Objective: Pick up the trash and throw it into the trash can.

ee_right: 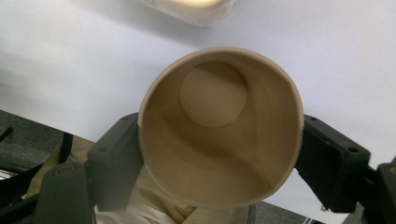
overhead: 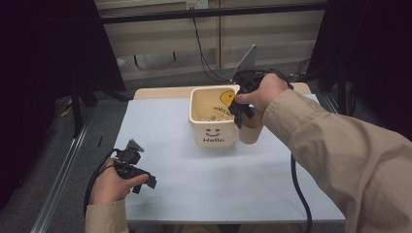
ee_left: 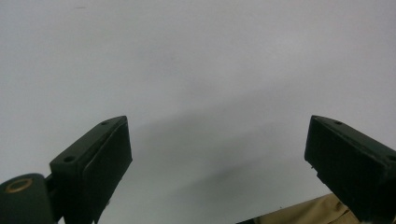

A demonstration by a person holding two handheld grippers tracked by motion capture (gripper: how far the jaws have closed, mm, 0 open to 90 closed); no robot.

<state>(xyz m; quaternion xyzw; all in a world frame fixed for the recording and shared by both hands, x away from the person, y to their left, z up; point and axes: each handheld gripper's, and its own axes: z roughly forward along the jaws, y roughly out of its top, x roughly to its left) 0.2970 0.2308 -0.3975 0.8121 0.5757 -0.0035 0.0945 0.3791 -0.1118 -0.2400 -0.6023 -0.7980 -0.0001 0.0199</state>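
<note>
Your right tool (ee_right: pixel 219 154) clamps the tan paper cup (ee_right: pixel 218 126) between its jaws, empty mouth toward the camera, right of centre in the high view beside the cream square "Hello" container (overhead: pixel 212 116). This looks like the carry step; next, set it down upright. Your left tool (ee_left: pixel 219 154) rests open over the pale surface (overhead: pixel 204 179), lower left.

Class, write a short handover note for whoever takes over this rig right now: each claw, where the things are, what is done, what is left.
Right claw: shut on the paper cup, jaws on its outer wall; cup empty, held just right of the square bin.
Left claw: open, holding nothing, low over the white table sheet at the near left.
Bin: upright mid-table, "Hello" face toward the person, some scraps inside.
Done: cup gripped.
Left: probably set the cup down or drop it in the bin; left claw is free to steady the bin.
</note>
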